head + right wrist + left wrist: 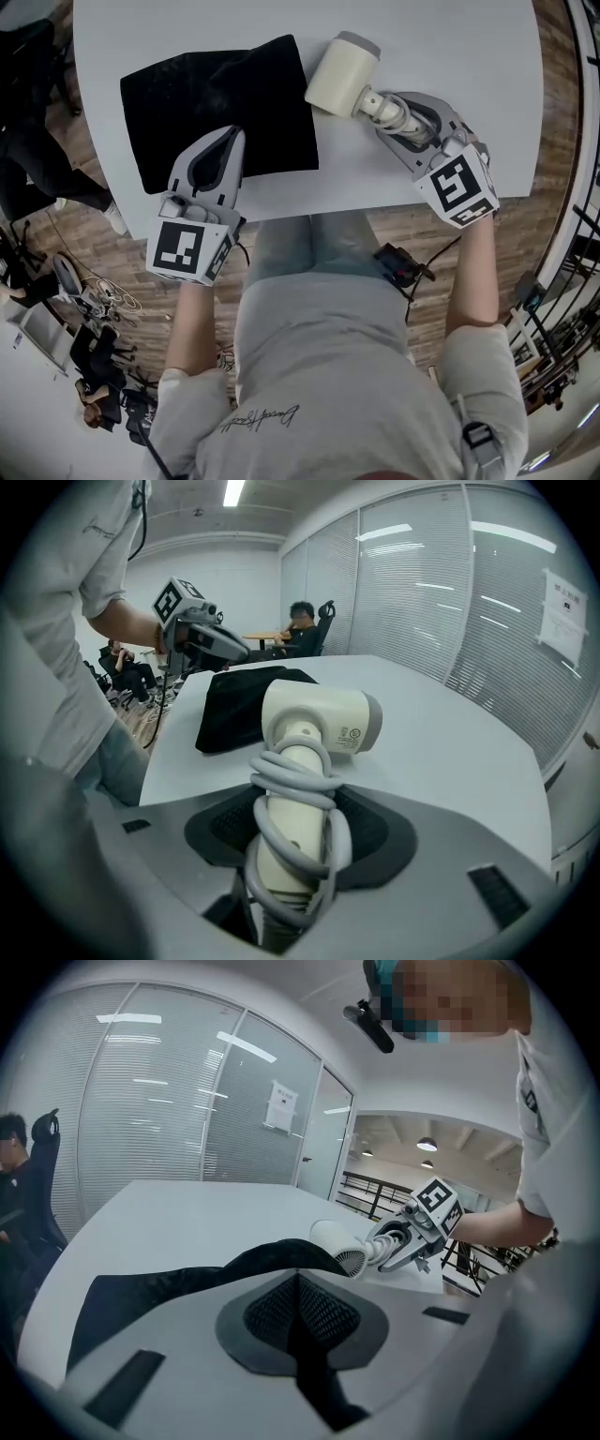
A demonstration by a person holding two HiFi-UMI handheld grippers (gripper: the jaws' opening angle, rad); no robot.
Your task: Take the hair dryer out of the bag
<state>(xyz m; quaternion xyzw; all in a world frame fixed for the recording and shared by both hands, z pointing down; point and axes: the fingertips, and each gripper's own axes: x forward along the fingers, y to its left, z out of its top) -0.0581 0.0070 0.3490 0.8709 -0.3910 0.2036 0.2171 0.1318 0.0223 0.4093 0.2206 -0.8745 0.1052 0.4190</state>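
Note:
A black fabric bag (216, 103) lies flat on the white table (450, 56). My left gripper (236, 136) is shut, its tips over the bag's near edge; the bag (150, 1288) rises in a hump just past them, and I cannot tell whether fabric is pinched. The cream hair dryer (339, 75) is outside the bag, to its right, nozzle end near the bag's far corner. My right gripper (384, 108) is shut on the dryer's handle, which has the grey cord wound round it (295, 817). The dryer's head (319, 714) points away over the table.
The table's near edge runs just behind both grippers, with wooden floor below. Cables and gear (94, 309) litter the floor at lower left. A person (300, 621) sits in a chair beyond the table. Glass walls (159, 1101) stand behind it.

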